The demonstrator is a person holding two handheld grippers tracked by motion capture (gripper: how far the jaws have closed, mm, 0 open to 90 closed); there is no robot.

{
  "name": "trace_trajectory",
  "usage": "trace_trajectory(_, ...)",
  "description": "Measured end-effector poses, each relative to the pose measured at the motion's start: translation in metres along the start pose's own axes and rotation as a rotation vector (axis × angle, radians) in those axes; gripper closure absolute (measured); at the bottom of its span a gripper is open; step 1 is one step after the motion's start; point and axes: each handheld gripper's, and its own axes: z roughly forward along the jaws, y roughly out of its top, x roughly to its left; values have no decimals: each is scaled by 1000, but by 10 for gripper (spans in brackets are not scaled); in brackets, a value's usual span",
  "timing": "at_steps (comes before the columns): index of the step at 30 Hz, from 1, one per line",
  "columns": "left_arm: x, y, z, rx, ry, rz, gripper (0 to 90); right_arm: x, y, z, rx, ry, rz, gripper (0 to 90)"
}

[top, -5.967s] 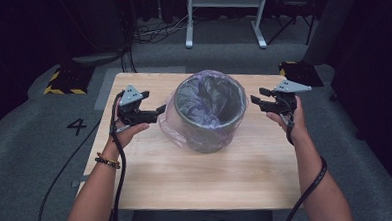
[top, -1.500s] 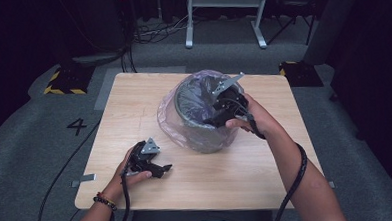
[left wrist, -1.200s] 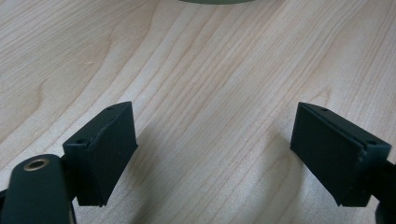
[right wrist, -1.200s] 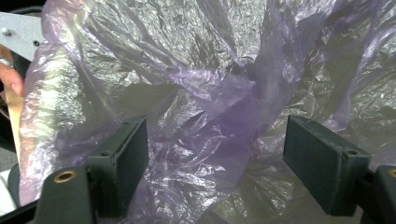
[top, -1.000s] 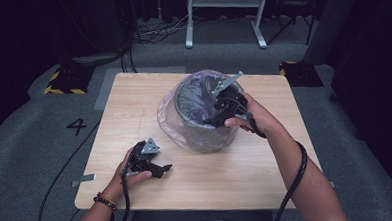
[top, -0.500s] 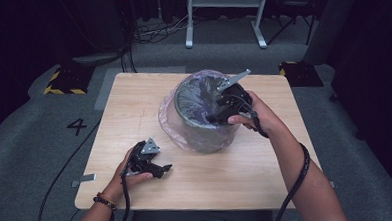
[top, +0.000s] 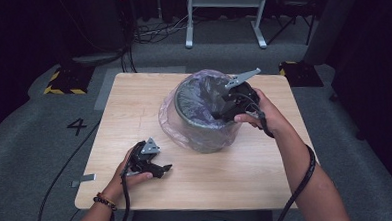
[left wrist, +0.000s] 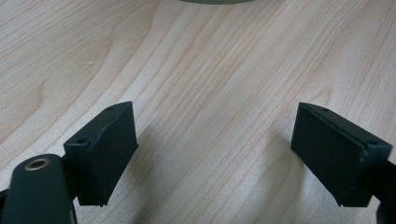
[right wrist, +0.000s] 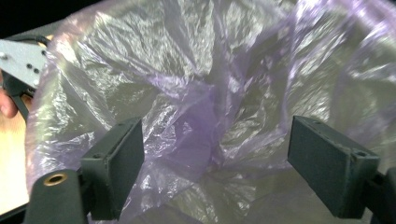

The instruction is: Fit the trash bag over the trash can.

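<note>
Right gripper (top: 223, 111) slightly higher in bag (right wrist: 196, 107) (jaws apart)

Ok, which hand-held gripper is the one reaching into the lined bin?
The right hand-held gripper: its open jaws point into the purple bag lining the bin. The left hand-held gripper rests open on the table.

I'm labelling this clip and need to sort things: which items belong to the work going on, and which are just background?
In use:
- grey bin
- purple plastic liner inside it
- right gripper, open, reaching into the bin
- left gripper, open, resting on the table

Background:
- metal stand
- floor cables
- floor number 4
</note>
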Motion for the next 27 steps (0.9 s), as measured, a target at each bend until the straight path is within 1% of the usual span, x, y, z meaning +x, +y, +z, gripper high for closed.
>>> trace_trajectory(4,0,0,0,0,0,0,141,0,1,-7,-41,-13,-10,187)
trace_trajectory(6,0,0,0,0,0,0,141,1,0,-12,-50,-11,-25,187)
trace_trajectory(11,0,0,0,0,0,0,141,1,-2,-18,-58,-28,-38,188)
trace_trajectory(13,0,0,0,0,0,0,141,0,-3,-21,-63,-32,-32,188)
trace_trajectory(15,0,0,0,0,0,0,141,0,-3,-22,-62,-31,-32,188)
trace_trajectory(17,0,0,0,0,0,0,141,0,-5,-24,-54,-44,-39,187)
trace_trajectory(19,0,0,0,0,0,0,141,0,-7,-26,-51,-45,-41,187)
trace_trajectory(22,0,0,0,0,0,0,141,0,-9,-29,-53,-51,-40,187)
trace_trajectory(27,0,0,0,0,0,0,141,-4,-15,-39,-72,-59,-31,187)
